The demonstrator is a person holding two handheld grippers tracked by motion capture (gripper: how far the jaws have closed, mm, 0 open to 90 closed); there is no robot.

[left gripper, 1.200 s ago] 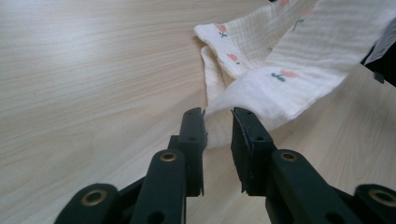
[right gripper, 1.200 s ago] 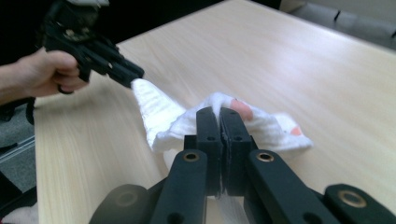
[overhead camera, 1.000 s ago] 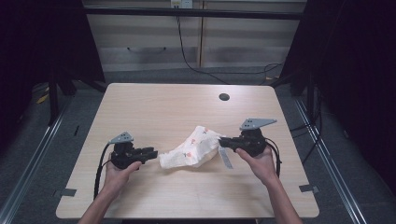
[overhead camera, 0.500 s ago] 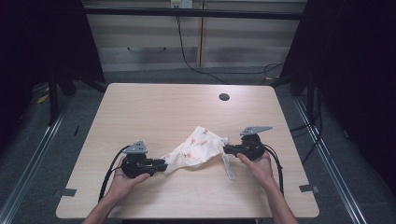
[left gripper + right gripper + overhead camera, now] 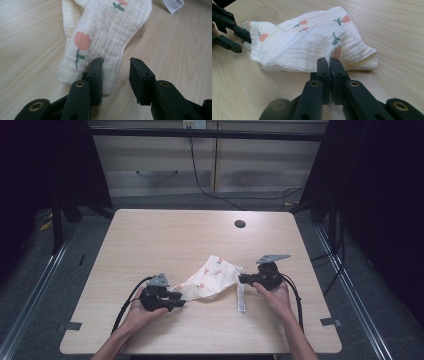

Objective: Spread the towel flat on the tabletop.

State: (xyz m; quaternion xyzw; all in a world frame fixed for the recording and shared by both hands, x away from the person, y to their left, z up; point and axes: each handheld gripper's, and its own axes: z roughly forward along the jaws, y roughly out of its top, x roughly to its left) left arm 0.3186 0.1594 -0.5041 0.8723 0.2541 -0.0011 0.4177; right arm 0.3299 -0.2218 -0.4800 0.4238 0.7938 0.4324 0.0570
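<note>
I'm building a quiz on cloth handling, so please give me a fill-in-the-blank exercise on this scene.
1. The white crinkled cloth is printed with pink ____.
2. The right gripper is ____ on the cloth's edge.
3. The left gripper has its jaws ____, one jaw resting on the cloth's corner.
4. The cloth lies on a light ____ table.

Missing words: flowers; shut; open; wooden

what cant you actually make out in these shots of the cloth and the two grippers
- Print on the tag: cut off by the top edge in the left gripper view, too small in the high view.
- Cloth edge pinched by the right gripper: hidden between its shut jaws.
- Cloth corner by the left gripper: partly hidden behind one jaw; jaws just opened further.
- Table hole: too small to tell its depth.
</note>
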